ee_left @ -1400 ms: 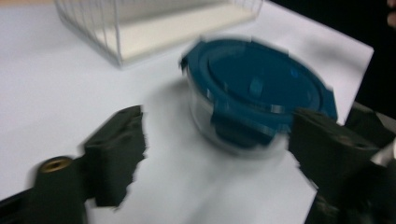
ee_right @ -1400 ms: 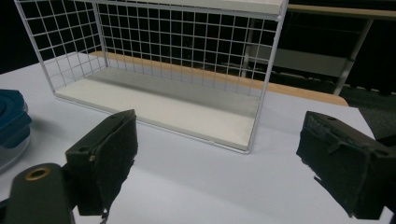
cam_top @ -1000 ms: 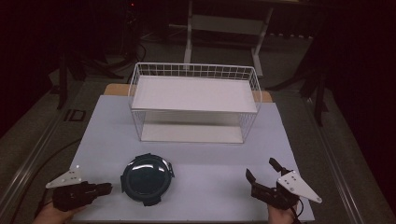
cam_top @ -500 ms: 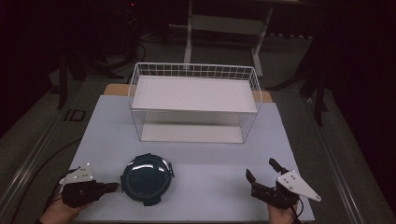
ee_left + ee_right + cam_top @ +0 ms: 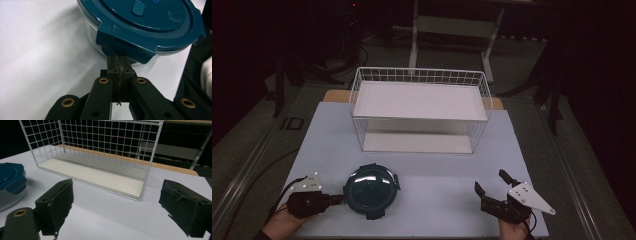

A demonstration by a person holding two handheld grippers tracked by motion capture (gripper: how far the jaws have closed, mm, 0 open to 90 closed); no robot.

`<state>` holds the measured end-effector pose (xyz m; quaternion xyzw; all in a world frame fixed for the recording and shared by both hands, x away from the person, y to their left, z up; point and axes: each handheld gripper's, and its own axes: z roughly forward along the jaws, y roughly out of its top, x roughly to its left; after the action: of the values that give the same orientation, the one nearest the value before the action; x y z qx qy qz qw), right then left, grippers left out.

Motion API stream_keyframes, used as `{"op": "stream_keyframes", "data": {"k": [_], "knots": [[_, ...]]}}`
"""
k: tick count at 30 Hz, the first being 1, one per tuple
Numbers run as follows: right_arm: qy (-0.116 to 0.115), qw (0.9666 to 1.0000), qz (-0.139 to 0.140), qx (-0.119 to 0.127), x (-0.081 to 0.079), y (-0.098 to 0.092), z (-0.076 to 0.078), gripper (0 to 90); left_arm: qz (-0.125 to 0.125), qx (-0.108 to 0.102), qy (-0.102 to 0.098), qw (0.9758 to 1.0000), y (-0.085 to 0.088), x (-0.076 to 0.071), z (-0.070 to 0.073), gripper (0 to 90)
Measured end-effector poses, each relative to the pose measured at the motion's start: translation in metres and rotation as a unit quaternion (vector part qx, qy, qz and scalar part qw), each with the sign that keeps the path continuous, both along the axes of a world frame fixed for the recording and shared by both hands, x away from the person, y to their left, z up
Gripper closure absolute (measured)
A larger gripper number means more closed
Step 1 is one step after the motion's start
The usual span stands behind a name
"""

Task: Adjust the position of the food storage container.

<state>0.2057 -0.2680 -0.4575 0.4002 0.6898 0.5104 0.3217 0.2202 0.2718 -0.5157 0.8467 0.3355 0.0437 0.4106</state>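
Observation:
A round glass container with a dark teal clip lid (image 5: 371,190) sits on the white table near its front left. My left gripper (image 5: 337,198) lies just left of it, shut. In the left gripper view the closed jaws (image 5: 117,60) press together right under one lid latch flap (image 5: 125,47), and the flap hides their very tips. My right gripper (image 5: 490,180) rests open at the front right with nothing between its fingers (image 5: 56,205). From the right gripper view, the container's edge (image 5: 10,185) shows at far left.
A white wire basket shelf (image 5: 419,107) stands at the back middle of the table (image 5: 437,165), with a white board on top and another below. It also rises ahead in the right gripper view (image 5: 100,157). Dark floor and metal stands lie beyond.
My left gripper has slid right to the container's rim, its jaws now tucked beneath the latch flap. The right gripper has stayed put and open.

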Motion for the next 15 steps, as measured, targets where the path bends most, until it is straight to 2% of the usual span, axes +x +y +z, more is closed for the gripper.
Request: {"op": "stream_keyframes", "data": {"k": [7,10,11,13,15], "knots": [[0.002,1.0000,0.002,0.003,0.000,-0.001,0.000,11.8,-0.003,-0.005,0.009,0.9999,-0.003,0.007,-0.001,89.7],[0.002,1.0000,0.004,0.003,-0.001,-0.001,0.001,11.8,0.019,-0.013,-0.001,0.9997,0.007,0.005,0.004,89.7],[0.002,1.0000,0.004,0.003,-0.001,-0.001,0.001,11.8,0.019,-0.013,-0.001,0.9997,0.007,0.005,0.004,89.7],[0.002,1.0000,0.005,0.004,0.000,-0.001,0.000,11.9,0.024,-0.026,-0.003,0.9994,0.010,0.004,0.008,89.7],[0.002,1.0000,0.006,0.003,0.000,-0.001,0.000,11.8,0.020,-0.027,-0.005,0.9994,0.008,0.003,0.011,89.7]]}}
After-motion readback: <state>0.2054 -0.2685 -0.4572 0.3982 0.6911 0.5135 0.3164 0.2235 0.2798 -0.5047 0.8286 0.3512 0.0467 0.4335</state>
